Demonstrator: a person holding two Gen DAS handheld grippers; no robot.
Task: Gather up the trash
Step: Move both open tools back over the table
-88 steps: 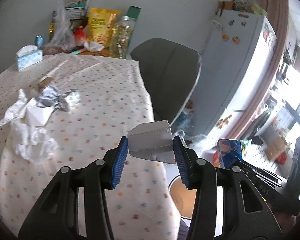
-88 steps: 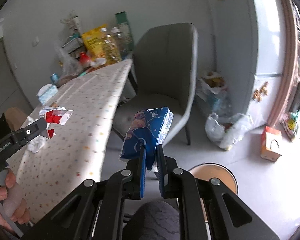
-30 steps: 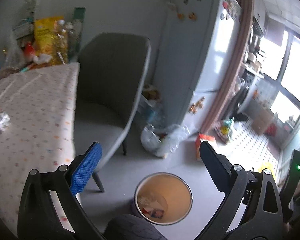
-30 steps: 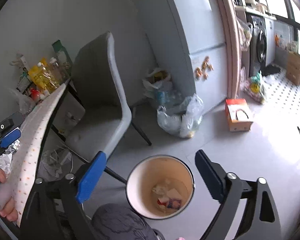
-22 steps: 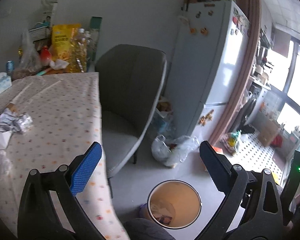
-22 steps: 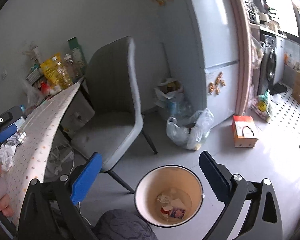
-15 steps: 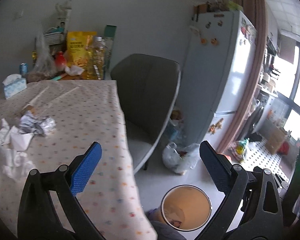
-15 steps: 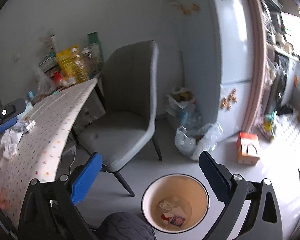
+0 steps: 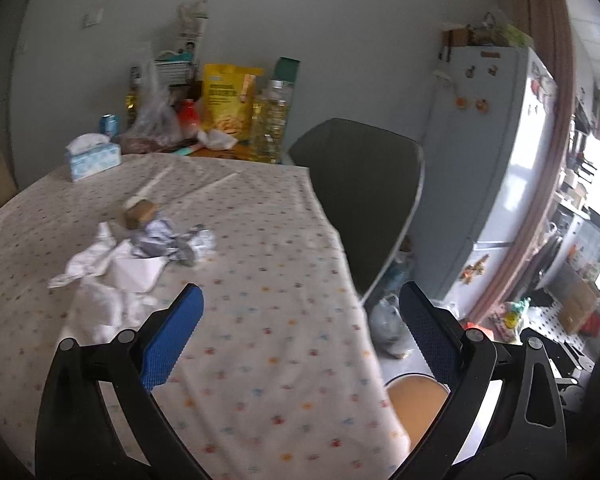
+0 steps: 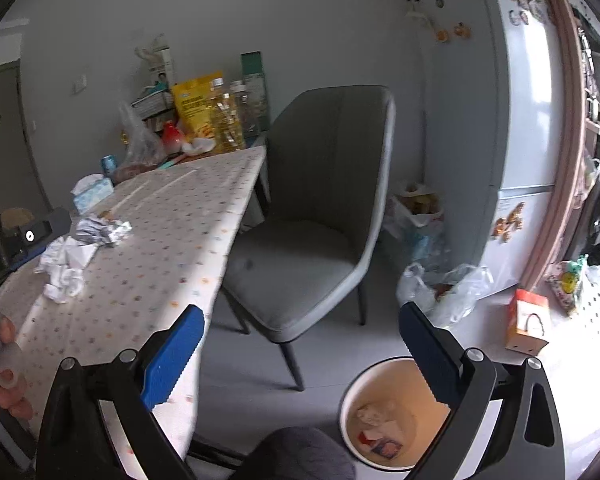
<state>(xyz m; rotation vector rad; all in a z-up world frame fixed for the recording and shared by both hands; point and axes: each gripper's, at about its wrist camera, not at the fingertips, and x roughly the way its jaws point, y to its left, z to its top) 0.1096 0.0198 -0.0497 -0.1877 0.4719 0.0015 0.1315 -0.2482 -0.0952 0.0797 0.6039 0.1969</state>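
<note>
Above the table [image 9: 260,240], left gripper [image 9: 300,320] and right gripper [image 10: 300,332] hang spread and empty, ready for the crumpled tissues [image 9: 100,280]; bin [image 10: 354,396] waits alongside.

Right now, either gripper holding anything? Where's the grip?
Nothing held. Left gripper and right gripper are both open and empty.

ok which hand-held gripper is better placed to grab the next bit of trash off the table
Left. The left hand-held gripper is open over the table, close to the crumpled tissues and foil. The right hand-held gripper, also open, hangs past the table edge, above the floor near the bin.
</note>
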